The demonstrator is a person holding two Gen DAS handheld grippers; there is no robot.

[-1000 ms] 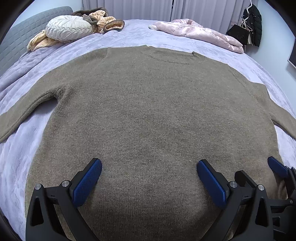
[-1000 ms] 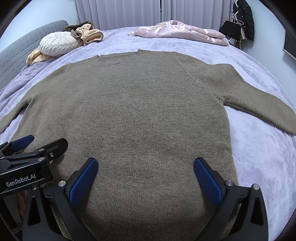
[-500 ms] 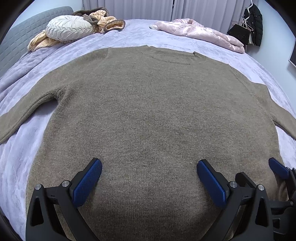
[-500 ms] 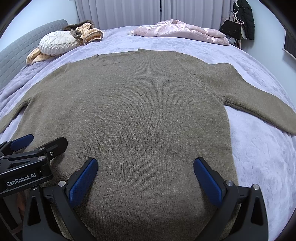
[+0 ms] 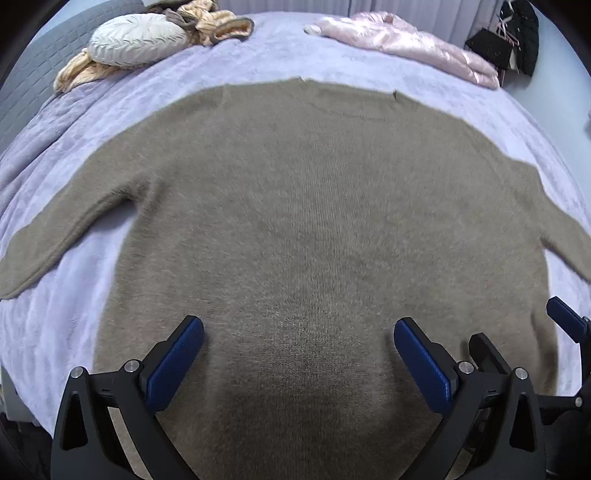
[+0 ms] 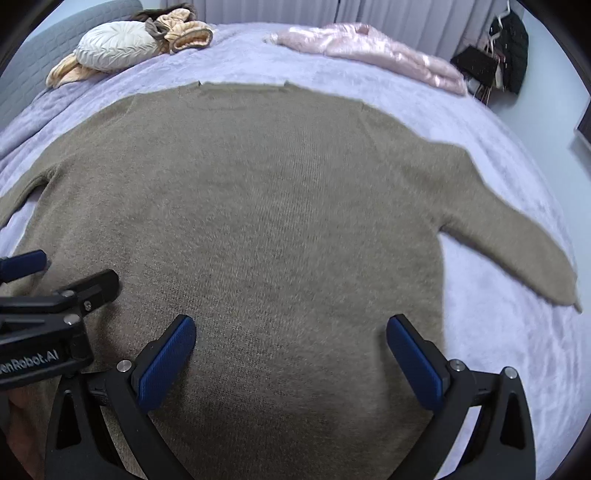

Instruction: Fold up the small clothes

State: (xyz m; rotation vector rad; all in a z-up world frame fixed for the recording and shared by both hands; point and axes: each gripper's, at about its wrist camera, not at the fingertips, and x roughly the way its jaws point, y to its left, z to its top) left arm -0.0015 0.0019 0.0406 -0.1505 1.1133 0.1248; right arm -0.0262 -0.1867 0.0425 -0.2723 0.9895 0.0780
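Bedroom: a bed (image 5: 258,55) under a lavender quilted cover, pale curtains behind it, a grey padded headboard (image 6: 44,37) far ahead and to the left of both claws.

Sweater (image 5: 314,221): olive-brown knit, spread flat on the bed, neckline at the far side, hem nearest the claws. It lies directly ahead of and beneath both claws. The hem is cut off by the lower frame edge and hidden behind the claw bodies. The end of its left sleeve (image 5: 55,236) runs out of the left wrist view; the right sleeve (image 6: 517,236) shows whole to the cuff in the right wrist view. The frames are blurred, so the knit texture is hard to read.

Left claw (image 5: 299,354): jaws wide apart, blue pads empty, poised over the lower body of the sweater. Whether the tips touch the knit cannot be told.

Right claw (image 6: 291,350): jaws equally wide apart, holding nothing, over the lower right part of the sweater, just beside the left claw. Each claw shows only partly in the other's view.

Far ahead, left: a round white cushion (image 5: 136,40) resting on a crumpled peach-and-brown garment (image 5: 218,22).

Far ahead, right: a pink padded jacket (image 6: 369,51) lying on the bed.

Far right corner: dark clothing on hangers (image 6: 506,55), detail indistinct.

No containers in view.
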